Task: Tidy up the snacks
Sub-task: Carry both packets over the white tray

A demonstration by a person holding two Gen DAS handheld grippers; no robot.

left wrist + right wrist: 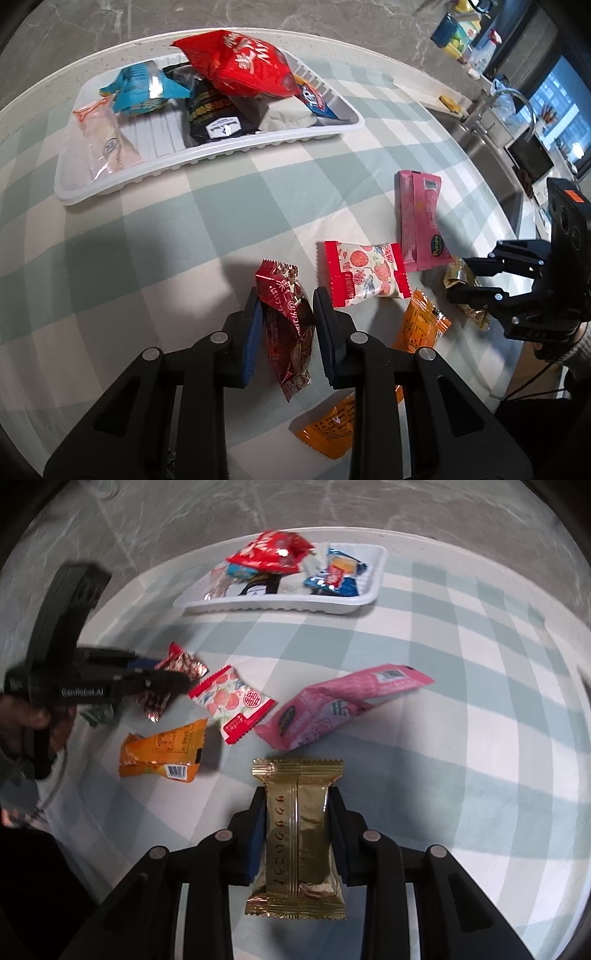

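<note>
My left gripper [286, 314] is shut on a dark red snack packet [288, 328] and holds it above the checked tablecloth; it also shows in the right wrist view [173, 672]. My right gripper [297, 801] is shut on a gold snack packet [299, 834], seen from the left wrist view [465, 291] at the right. A white tray [207, 158] with several snacks, a big red bag [243, 66] on top, lies at the far side; it also shows in the right wrist view [369, 598].
On the cloth lie a white-and-red strawberry packet [365, 275], a pink Pororo packet [421, 218] and two orange packets [421, 321] [332, 428]. A sink with a tap [513, 107] and a cluttered counter stand beyond the table at the right.
</note>
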